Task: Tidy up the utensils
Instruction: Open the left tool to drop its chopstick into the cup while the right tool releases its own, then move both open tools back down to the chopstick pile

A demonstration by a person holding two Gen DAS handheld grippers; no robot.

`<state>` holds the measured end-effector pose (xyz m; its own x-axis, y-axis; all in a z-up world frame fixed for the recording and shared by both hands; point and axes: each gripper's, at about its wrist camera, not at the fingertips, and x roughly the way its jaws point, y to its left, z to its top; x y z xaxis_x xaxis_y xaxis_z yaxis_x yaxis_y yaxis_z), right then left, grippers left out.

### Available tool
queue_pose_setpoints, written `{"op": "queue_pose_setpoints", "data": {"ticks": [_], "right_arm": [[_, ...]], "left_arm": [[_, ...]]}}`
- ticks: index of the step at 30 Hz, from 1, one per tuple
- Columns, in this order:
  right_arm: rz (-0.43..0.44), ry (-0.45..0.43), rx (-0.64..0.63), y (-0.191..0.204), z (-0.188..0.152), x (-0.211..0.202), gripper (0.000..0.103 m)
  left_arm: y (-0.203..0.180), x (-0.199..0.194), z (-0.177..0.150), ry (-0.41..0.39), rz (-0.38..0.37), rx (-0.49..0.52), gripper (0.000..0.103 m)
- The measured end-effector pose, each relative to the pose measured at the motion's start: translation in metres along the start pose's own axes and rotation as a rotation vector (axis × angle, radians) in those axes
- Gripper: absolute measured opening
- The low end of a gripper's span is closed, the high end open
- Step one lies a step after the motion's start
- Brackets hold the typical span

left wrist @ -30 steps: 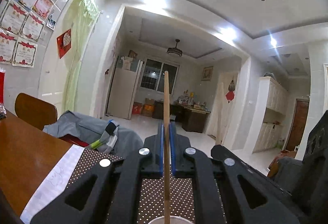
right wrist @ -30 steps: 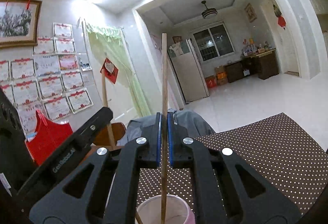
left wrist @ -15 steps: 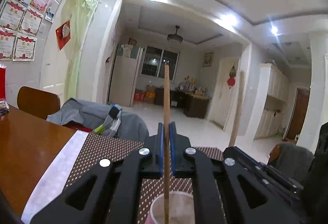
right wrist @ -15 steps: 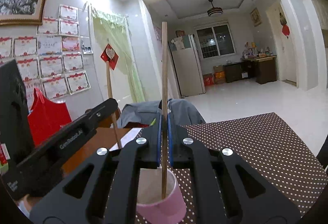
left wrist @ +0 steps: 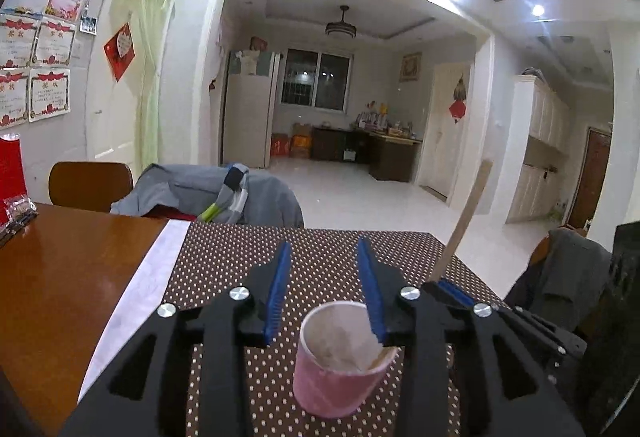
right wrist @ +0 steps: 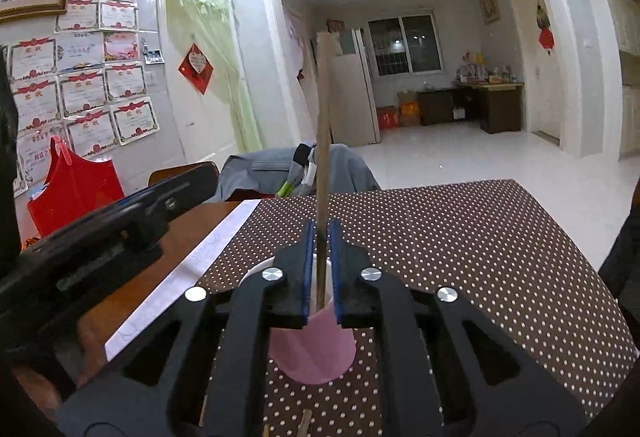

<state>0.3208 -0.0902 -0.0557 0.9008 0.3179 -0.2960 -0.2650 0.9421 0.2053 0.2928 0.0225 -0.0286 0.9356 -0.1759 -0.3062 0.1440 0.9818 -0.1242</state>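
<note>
A pink paper cup (left wrist: 340, 361) stands on the brown dotted placemat (left wrist: 320, 249). My left gripper (left wrist: 324, 269) is open and empty just above and behind the cup. A wooden chopstick end shows at the cup's inner rim (left wrist: 378, 357). My right gripper (right wrist: 321, 237) has its jaws slightly apart around an upright wooden chopstick (right wrist: 323, 141) whose lower end goes into the cup (right wrist: 312, 353). That chopstick also shows in the left wrist view (left wrist: 464, 221), leaning out of the right gripper.
The wooden table (left wrist: 60, 277) extends left of the placemat, with a white paper strip (left wrist: 136, 289) between. Chairs draped with grey clothing (left wrist: 208, 193) stand behind the table. A red bag (right wrist: 76, 189) sits at the left. More chopstick ends lie near the bottom edge (right wrist: 305, 423).
My left gripper opened and let go of its chopstick, which dropped into the cup. Both grippers tilted down toward the cup; the right jaws have loosened a little around their chopstick.
</note>
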Motion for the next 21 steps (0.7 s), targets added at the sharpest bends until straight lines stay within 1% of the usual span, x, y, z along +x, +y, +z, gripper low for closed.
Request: {"op": "queue_pose_setpoints", "data": {"ticks": [1,2,4,8,9,10,12,14,16,19,20,21], "right_arm": [[-0.013,0.001,-0.001,0.001,0.001,-0.003,0.022],[-0.016,0.0,0.0,0.001,0.002,-0.007,0.034],[-0.027,-0.016,0.006,0.001,0.003,-0.017,0.05],[-0.04,-0.01,0.009,0.001,0.003,-0.032,0.05],[-0.046,-0.007,0.007,0.001,0.002,-0.036,0.05],[-0.049,-0.005,0.006,0.002,0.002,-0.039,0.05],[-0.052,0.007,0.009,0.0,-0.003,-0.049,0.05],[-0.057,0.023,0.005,0.0,-0.006,-0.056,0.05],[-0.052,0.062,0.003,0.0,-0.012,-0.062,0.05],[-0.03,0.133,0.001,-0.001,-0.023,-0.063,0.05],[-0.017,0.187,-0.008,0.0,-0.03,-0.061,0.05],[-0.013,0.218,-0.016,0.001,-0.035,-0.061,0.05]], "left_arm": [[0.003,-0.005,0.0,0.009,-0.012,-0.017,0.04],[0.006,-0.01,0.0,0.015,-0.03,-0.037,0.042],[0.01,-0.02,0.001,0.016,-0.046,-0.062,0.042],[0.012,-0.041,0.001,0.004,0.005,-0.041,0.044],[0.013,-0.047,0.001,0.0,0.02,-0.031,0.047],[0.013,-0.056,0.0,0.001,0.046,-0.017,0.048],[0.016,-0.069,-0.003,0.011,0.073,-0.002,0.048],[0.021,-0.077,-0.008,0.047,0.102,0.003,0.049],[0.026,-0.083,-0.016,0.094,0.122,0.0,0.049],[0.032,-0.09,-0.034,0.174,0.086,-0.017,0.049],[0.033,-0.091,-0.04,0.205,0.072,-0.022,0.049],[0.033,-0.091,-0.049,0.257,0.057,-0.023,0.049]]}}
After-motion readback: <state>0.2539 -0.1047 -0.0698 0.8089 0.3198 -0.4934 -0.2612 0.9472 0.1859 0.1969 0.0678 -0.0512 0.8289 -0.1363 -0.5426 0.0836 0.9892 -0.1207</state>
